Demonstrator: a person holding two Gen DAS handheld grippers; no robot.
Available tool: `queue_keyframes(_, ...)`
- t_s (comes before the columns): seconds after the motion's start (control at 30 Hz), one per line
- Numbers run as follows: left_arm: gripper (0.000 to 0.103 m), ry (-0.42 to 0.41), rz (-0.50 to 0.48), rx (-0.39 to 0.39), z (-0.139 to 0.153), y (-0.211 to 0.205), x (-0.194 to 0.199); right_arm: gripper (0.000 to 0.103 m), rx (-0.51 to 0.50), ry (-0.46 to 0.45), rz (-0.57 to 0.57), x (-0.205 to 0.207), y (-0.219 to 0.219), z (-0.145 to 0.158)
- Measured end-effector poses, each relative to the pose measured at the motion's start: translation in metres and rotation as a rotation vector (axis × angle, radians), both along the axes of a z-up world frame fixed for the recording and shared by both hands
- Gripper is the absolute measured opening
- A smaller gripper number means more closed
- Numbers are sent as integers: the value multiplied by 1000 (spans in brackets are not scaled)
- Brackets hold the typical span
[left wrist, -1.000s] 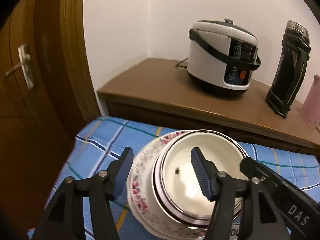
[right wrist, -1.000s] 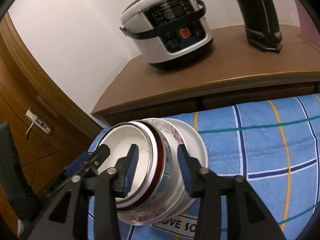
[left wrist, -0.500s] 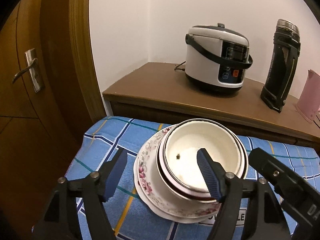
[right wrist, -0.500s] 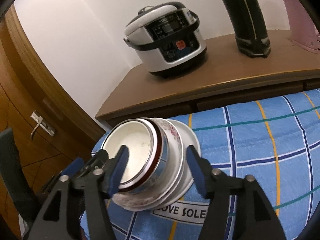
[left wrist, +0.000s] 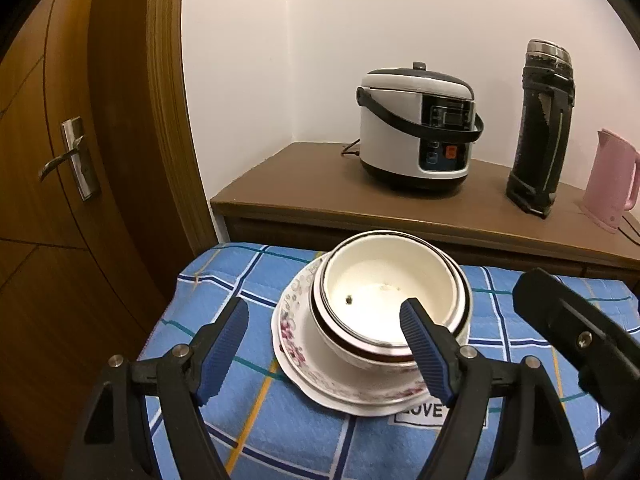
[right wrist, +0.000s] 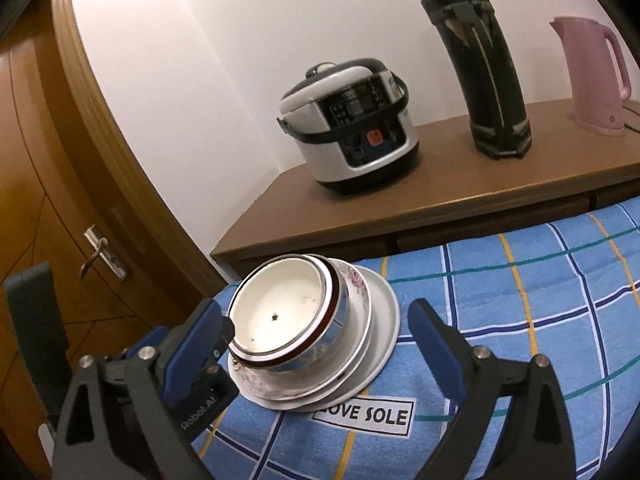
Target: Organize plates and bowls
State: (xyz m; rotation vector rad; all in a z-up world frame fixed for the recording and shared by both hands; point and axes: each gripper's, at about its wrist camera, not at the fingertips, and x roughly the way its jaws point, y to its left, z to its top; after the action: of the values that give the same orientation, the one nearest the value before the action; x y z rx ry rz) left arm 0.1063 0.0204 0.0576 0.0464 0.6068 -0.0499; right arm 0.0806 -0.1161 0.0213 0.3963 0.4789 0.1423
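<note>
On the blue checked cloth point(left wrist: 248, 412) near its far corner, the stack sits finished: bowls point(left wrist: 384, 300) nested inside one another on the plates point(left wrist: 296, 364), big things under, small on top, so nothing can tip. Both tools are clear of it. Left tongs point(left wrist: 324, 354) gape wide, jaws just opened, nothing between the pads. Right tongs point(right wrist: 316, 354) have been spreading too, straddling the stack in view but pressing on none of it. That reads as a release, I'd say. Rice cooker point(right wrist: 352, 128), black flask point(right wrist: 484, 68) and pink kettle point(right wrist: 592, 76) stand on the wooden surface point(right wrist: 440, 184) behind, well apart.
</note>
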Motion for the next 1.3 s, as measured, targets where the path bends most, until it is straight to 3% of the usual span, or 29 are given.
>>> queue_keyframes(0.6,80,-36,12,-28,-2,2,-34,100,-98,-96,-24,-44,6,10)
queue_keyframes(1.3,80,-69,10,-15,4,4,-60,103,-122,-165,-56,-81,5,18)
